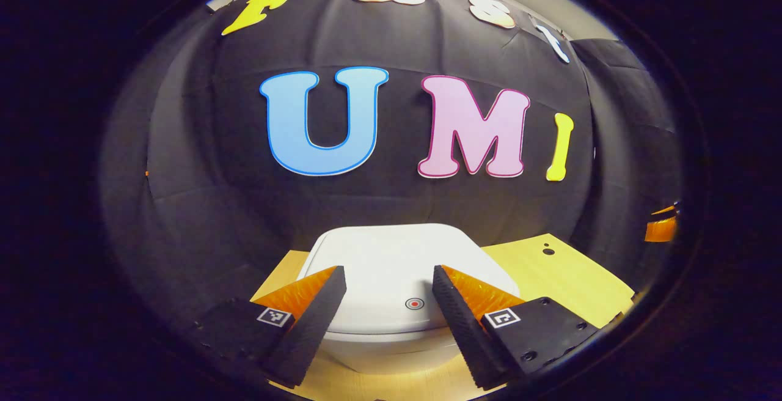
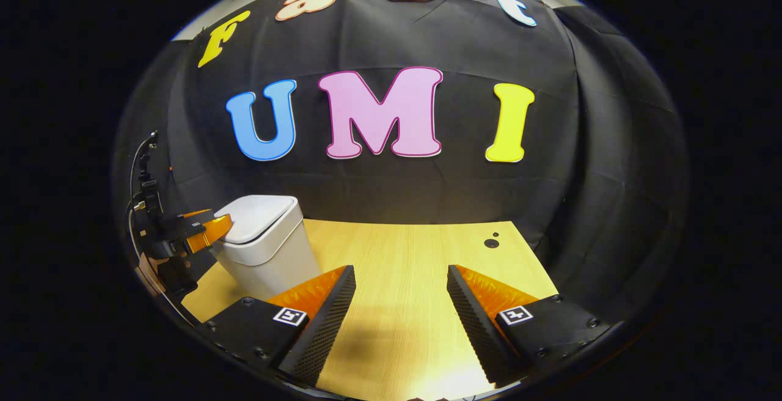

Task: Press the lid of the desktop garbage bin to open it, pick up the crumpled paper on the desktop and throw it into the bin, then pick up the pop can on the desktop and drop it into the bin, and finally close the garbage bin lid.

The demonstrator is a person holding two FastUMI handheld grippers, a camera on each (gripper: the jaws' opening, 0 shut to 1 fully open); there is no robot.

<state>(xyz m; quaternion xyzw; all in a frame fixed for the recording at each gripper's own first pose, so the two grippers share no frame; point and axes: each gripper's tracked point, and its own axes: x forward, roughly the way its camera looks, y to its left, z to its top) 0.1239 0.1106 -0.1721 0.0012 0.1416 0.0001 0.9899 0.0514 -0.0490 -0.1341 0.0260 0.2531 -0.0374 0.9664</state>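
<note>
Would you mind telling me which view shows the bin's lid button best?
The left gripper view: the lid button sits close, between the left gripper fingers, on the closed white lid. The right gripper view shows the garbage bin farther off, its button too small to tell.

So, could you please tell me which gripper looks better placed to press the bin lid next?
Left. The left gripper hangs open right over the white plastic bin's closed lid, near its round red button. The right gripper is open above bare wooden desktop, well aside from the bin.
</note>
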